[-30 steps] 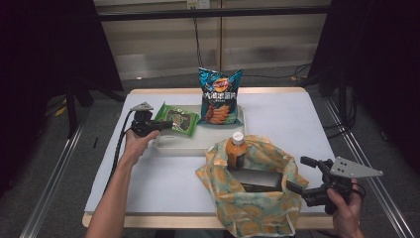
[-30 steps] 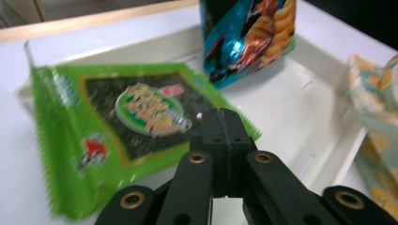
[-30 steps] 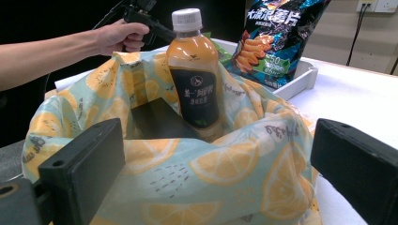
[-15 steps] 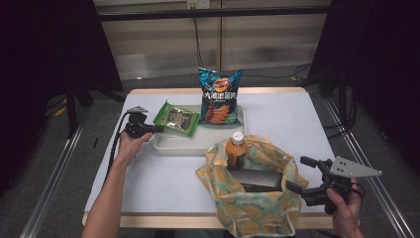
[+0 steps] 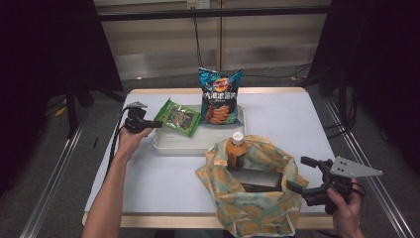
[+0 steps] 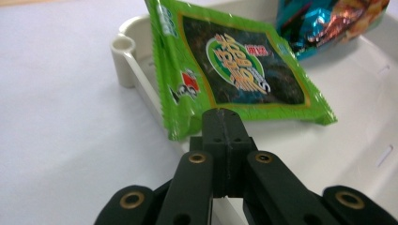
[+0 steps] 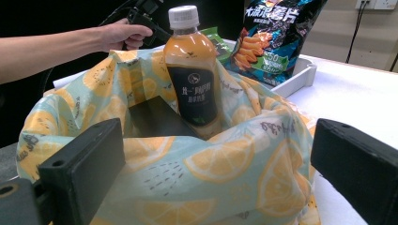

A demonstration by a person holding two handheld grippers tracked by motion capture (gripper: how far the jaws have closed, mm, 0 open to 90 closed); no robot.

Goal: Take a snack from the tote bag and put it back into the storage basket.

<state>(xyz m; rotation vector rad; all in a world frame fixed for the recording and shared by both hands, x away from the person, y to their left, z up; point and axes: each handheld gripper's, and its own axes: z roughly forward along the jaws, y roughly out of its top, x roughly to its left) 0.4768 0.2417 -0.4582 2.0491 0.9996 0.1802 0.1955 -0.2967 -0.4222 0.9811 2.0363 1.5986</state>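
Two grippers are at work. The left gripper (image 5: 154, 124) is clenched on the near corner of the green snack packet (image 5: 178, 118), as the left gripper view confirms: its jaws meet with the packet's edge (image 6: 178, 129) pinched between them. Compared with a second ago, this gripper has drawn back toward the table's left edge and the packet has tilted up with it, its far end resting over the rim of the white tray (image 5: 163, 147). Judgement: the grasp has taken and the lift out of the tray has begun; carrying the packet to the bag is the next step.

Beyond the packet, the blue chip bag (image 5: 220, 96) stands upright in the tray, untouched. The right gripper (image 5: 303, 174) is released, jaws wide apart, just beside the right rim of the lemon-print bag (image 5: 257, 213), holding nothing. Ahead of its jaws the bag stands open, with an orange drink bottle (image 7: 190, 65) upright and a dark flat box (image 5: 260, 178) inside.
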